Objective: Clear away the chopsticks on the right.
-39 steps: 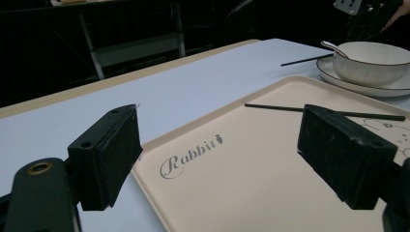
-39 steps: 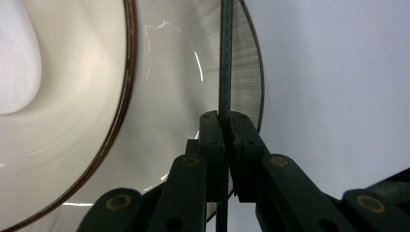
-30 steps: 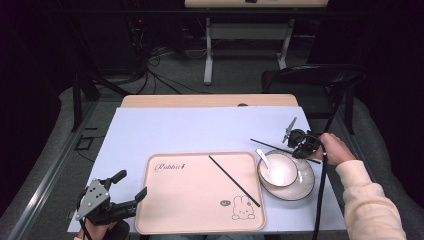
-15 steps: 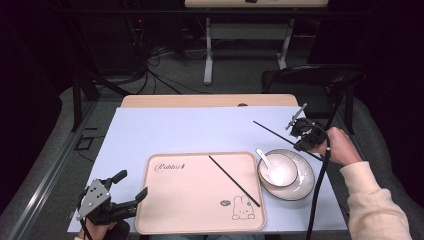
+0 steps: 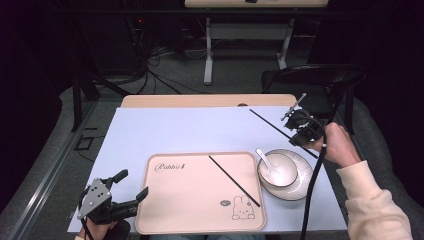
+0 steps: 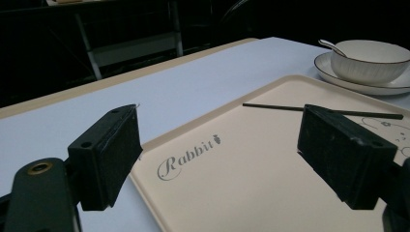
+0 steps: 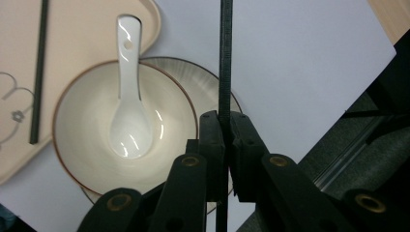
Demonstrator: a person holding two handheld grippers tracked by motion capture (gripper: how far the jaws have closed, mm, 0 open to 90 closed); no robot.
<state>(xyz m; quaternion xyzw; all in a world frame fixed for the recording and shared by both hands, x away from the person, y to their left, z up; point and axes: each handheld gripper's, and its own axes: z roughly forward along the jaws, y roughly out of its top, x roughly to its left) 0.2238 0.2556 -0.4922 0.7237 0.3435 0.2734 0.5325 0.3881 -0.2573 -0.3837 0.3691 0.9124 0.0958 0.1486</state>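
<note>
High view shows your right gripper (image 5: 300, 127) raised above the right edge of the pale blue table mat (image 5: 190, 132), its jaws clamped together on a thin black chopstick (image 5: 270, 125) that slants over the mat's far right corner, clear of the surface. The right gripper view has that chopstick pinched between the pads, running straight up past the white ceramic bowl (image 7: 92, 140) with the white ceramic spoon (image 7: 126, 92) in it, on a dark-rimmed white plate (image 7: 212, 92). Your left gripper (image 5: 122, 192) rests at the mat's near left corner, jaws apart and empty, just beside the left edge of the beige rectangular tray (image 5: 190, 200), on which a second black chopstick (image 5: 234, 180) lies aslant near the right edge.
</note>
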